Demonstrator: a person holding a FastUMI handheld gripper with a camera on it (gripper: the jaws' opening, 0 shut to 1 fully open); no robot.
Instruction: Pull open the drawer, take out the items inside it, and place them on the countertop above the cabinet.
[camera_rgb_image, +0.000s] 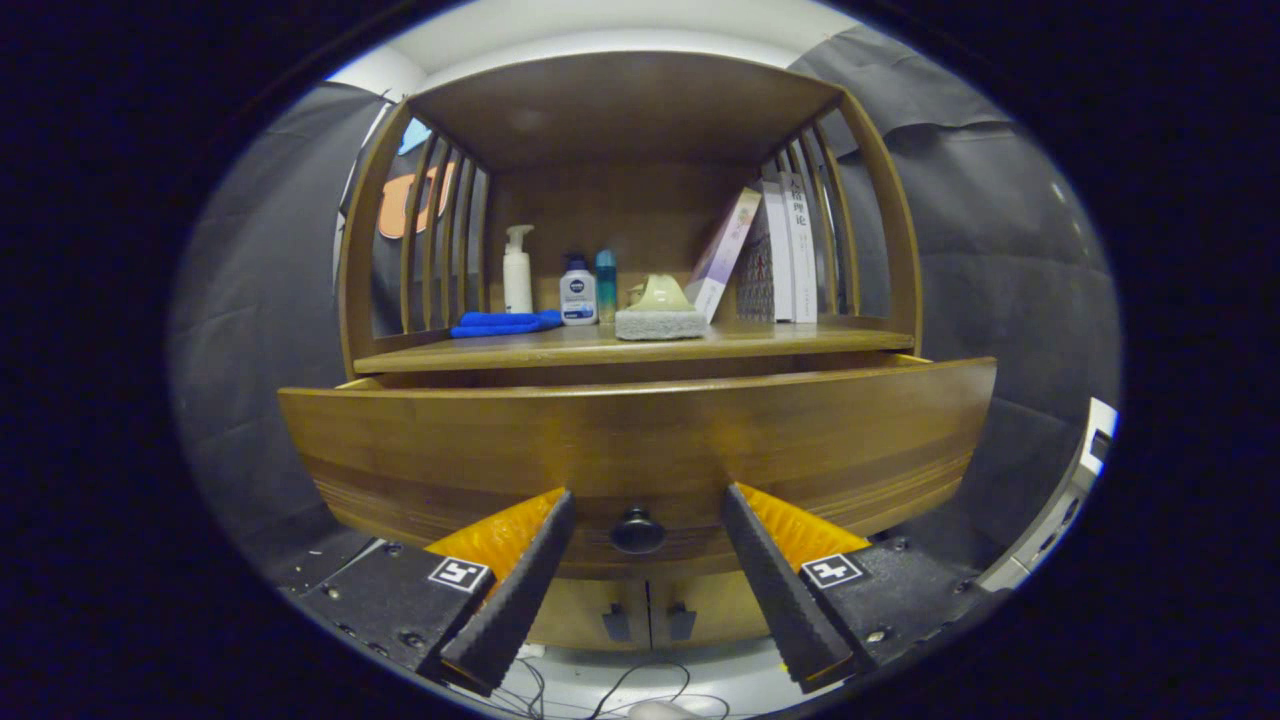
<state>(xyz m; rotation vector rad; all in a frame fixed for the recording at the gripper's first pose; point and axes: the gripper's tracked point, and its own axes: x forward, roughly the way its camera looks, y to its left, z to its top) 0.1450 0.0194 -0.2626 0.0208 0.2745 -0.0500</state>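
- Drawer (640, 440) is seen pulled partly out of the cabinet, its curved wooden front standing forward of the countertop (600, 352) edge; a narrow gap shows along its top, but the inside is hidden from this low angle, so the items cannot be made out.
- Knob (637, 531), small, dark and round, is set low at the middle of the drawer front, and it lies between the two fingers with clear space on either side.
- Gripper (647, 510) is held with its fingers spread wide, neither touching the knob nor the wood; nothing is gripped. It is judged to be centred on the knob so that the pull runs straight.
- Cabinet doors (648, 612) with two small handles are seen just beneath the drawer.
- Countertop above is already partly taken: a blue cloth (503, 323), a pump bottle (517, 270), two smaller bottles (578, 290), a sponge (660, 322) with a pale object on it, and leaning books (770, 255).
- Free room is judged to lie along the front edge of the countertop, where the drawer's items could be set.
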